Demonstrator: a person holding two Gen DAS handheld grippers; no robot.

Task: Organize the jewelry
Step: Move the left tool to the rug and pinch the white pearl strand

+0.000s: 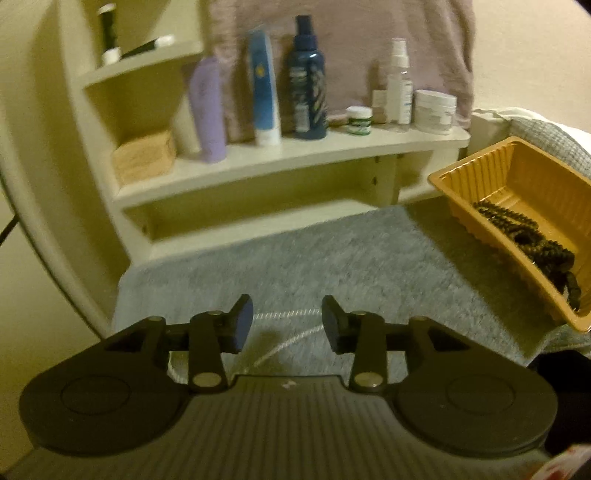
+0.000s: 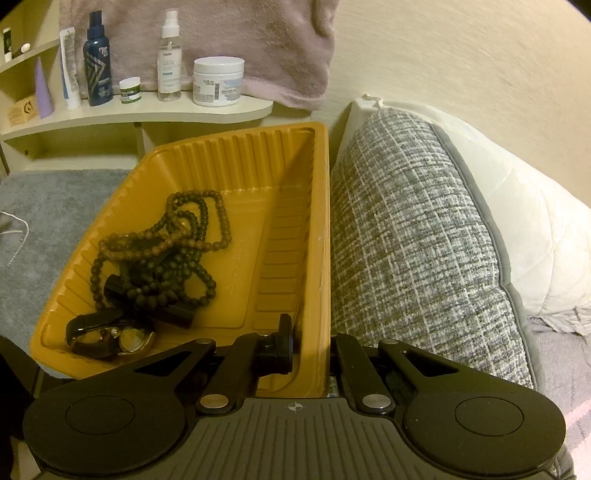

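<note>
An orange plastic tray holds dark bead necklaces and a wristwatch. My right gripper is shut on the tray's near right wall, one finger inside and one outside. In the left wrist view the tray sits at the right with the beads in it. My left gripper is open and empty, just above a thin silver chain lying on the grey towel. The chain also shows at the left edge of the right wrist view.
A cream shelf unit behind the towel carries bottles, tubes and jars. A pink towel hangs on the wall. A grey woven cushion and a white pillow lie right of the tray.
</note>
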